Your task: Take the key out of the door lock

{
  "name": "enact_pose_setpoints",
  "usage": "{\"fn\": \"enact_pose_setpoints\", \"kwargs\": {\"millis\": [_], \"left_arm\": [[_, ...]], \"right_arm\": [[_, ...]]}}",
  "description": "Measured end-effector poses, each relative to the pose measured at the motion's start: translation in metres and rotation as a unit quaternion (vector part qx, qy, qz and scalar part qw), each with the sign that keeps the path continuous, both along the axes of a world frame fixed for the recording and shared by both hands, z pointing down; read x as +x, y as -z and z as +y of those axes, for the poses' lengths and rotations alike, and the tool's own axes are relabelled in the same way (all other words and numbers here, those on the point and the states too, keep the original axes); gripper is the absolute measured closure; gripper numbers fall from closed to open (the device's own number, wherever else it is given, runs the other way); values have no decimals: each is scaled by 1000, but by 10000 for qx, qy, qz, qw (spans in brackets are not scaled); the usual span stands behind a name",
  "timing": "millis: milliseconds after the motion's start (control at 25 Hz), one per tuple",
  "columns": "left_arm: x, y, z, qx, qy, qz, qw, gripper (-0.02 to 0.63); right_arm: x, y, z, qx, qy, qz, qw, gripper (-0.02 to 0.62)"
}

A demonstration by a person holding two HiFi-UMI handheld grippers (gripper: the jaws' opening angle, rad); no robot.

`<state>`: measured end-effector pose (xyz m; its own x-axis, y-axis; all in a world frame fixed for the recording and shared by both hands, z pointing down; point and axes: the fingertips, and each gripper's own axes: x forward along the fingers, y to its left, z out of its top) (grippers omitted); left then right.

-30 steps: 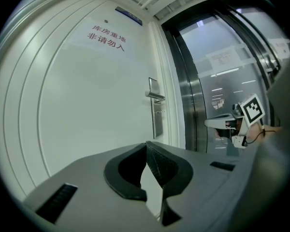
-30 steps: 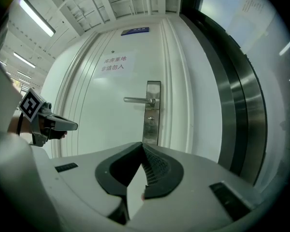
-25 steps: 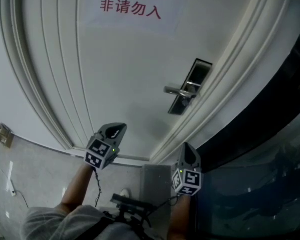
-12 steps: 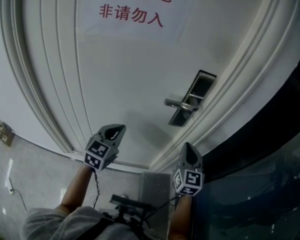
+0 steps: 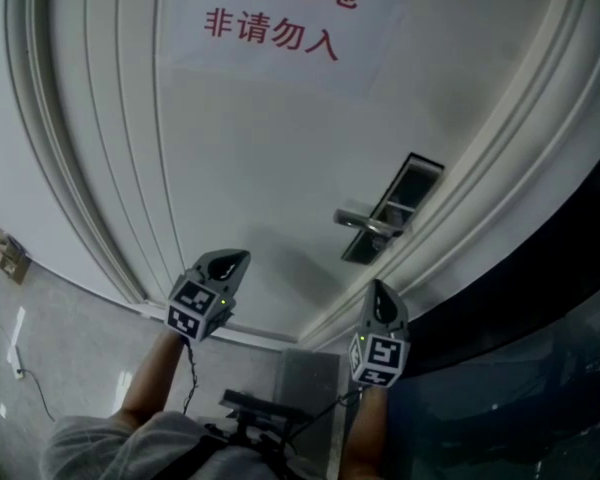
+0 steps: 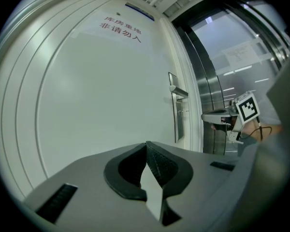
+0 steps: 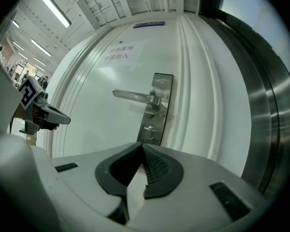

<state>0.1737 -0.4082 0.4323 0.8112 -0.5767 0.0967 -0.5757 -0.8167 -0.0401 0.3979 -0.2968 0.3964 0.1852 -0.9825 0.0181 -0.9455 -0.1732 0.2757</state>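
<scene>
In front of the white door (image 5: 260, 168), I have both claws held short of the lock, and neither touches anything. I judge this to be the approach step: the key has not been gripped.

The right claw (image 5: 382, 290) is the nearer one. It sits below and just right of the lock plate (image 7: 157, 105) in the head view, and its own view looks almost straight at the plate. Its jaws are pinched together with nothing between them. The left claw (image 5: 235, 258) hangs further left, facing bare door panel. Its tips also meet and it is empty.

The key (image 7: 150, 129) sits in the keyhole on the lower part of the plate, right under the lever handle (image 7: 133, 96). From the right gripper view it shows as a small, silvery, rounded head standing out from the dark metal. It is too small for me to read which way its flat lies. In the head view I cannot pick it out at all.

Next, I reckon the right claw must spread its jaws and close in on the key. It should come in under the handle without knocking it, and line the pads up with the flat of the head. Then it can pinch firmly and draw straight back from the door. If the key is turned off its rest position it may bind, so a small twist could be needed first.
</scene>
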Motion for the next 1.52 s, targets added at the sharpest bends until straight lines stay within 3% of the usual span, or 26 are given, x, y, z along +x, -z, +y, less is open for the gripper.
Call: {"fn": "enact_pose_setpoints", "kwargs": {"millis": [240,640,720,1080,1520], "left_arm": [[-4,-3,-6,-63,69,-11,10000,613],[-6,0,-17,-80,105,53,9999,613],[-8,-1,-20,-113,127,66,9998,613],[-15,-3,-29,-231,222,177,9993,614],[-24,-4,-36,-281,363,251,9986,613]], "right_arm": [[-2,14,-13,-177,-53,553,9983,583],[9,25,-33,-456,-324,1644,9848,581],[12,25,-36,-566,-353,1817,9811,545],[6,28,-53,-857,-179,2619,9611,486],[5,31,-66,-1014,-219,3067,9461,474]]}}
